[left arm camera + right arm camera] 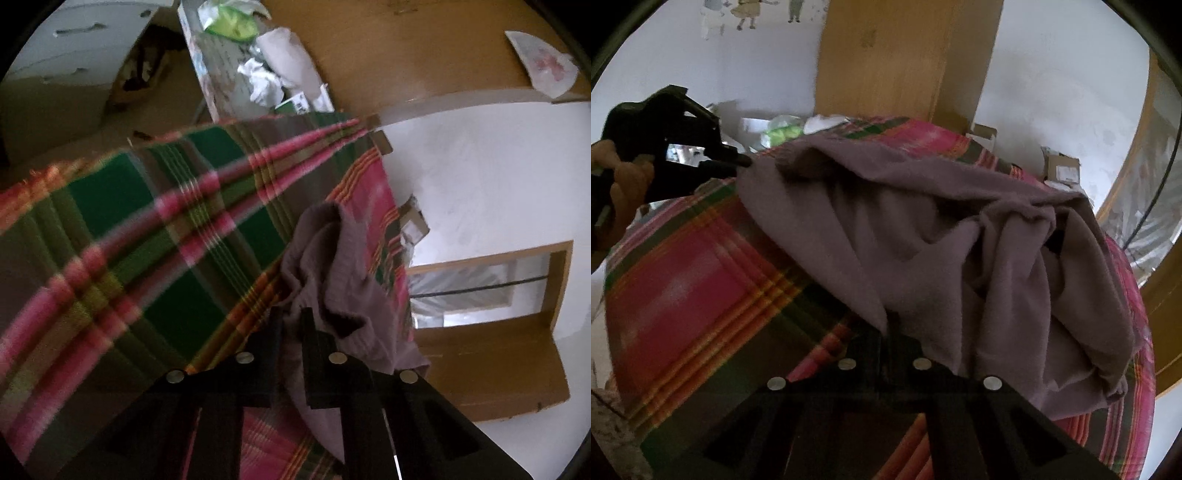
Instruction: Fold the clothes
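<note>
Left wrist view: your left claw [291,325] is pinched on an edge of the mauve garment [332,266], cloth caught between the two dark fingers [308,332] with almost no gap. The garment bunches up just ahead of and to the right of the claw, lying on the plaid bedspread [147,236], near the edge of the bed closest to the white wall [480,177]. The frame is blurred, so finer folds can't be read. A cluttered shelf [251,70] sits beyond the bed. Right wrist view: your right claw [884,332] is clamped on a lower edge of the same garment [923,236], fingers nearly together with cloth between them. The fabric spreads forward and right from the claw in loose folds over the bedspread [701,280]. At far left your left claw [744,162] grips the opposite corner, held by a hand [624,181]. A wooden panel [897,55] stands behind.
</note>
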`<state>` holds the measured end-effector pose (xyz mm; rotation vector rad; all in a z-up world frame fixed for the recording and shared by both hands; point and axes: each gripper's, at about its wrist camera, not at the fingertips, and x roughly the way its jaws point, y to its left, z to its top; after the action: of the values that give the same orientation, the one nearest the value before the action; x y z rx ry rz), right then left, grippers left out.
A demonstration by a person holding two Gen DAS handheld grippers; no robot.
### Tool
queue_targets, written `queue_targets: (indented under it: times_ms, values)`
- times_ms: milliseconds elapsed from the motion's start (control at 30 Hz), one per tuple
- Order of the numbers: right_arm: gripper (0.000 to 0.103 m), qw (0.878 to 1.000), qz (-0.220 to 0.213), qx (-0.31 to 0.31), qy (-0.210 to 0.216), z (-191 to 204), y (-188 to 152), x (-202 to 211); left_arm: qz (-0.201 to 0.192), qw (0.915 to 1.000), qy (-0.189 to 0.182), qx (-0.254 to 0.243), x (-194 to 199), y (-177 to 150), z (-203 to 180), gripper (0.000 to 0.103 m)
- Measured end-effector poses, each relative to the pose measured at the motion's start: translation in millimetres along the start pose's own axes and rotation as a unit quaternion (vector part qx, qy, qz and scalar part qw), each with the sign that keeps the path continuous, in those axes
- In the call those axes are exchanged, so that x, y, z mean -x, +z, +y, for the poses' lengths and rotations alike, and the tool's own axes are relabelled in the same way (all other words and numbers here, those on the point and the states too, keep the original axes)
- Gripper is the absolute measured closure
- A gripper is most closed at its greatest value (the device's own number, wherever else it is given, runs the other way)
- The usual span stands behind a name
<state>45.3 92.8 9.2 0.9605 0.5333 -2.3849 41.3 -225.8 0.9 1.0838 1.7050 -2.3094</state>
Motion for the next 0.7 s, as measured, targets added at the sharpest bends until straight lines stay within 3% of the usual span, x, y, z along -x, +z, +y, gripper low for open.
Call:
queue_targets:
  times_ms: [300, 467, 700]
  values:
    - [0.101, 0.998, -0.045, 0.022, 0.029, 31, 6, 58, -0.017, 0.9996, -0.016, -0.018, 43, -8, 9, 0.095]
    - [0.101, 0.998, -0.031, 0.026, 0.055, 48, -6, 71, -0.02, 0.9992, -0.005, -0.034, 66, -18, 23, 0.095]
    - [0.1, 0.997, 0.021, 0.002, 0.073, 48, -22, 44, -0.003, 0.9994, 0.024, -0.026, 60, -23, 48, 0.095]
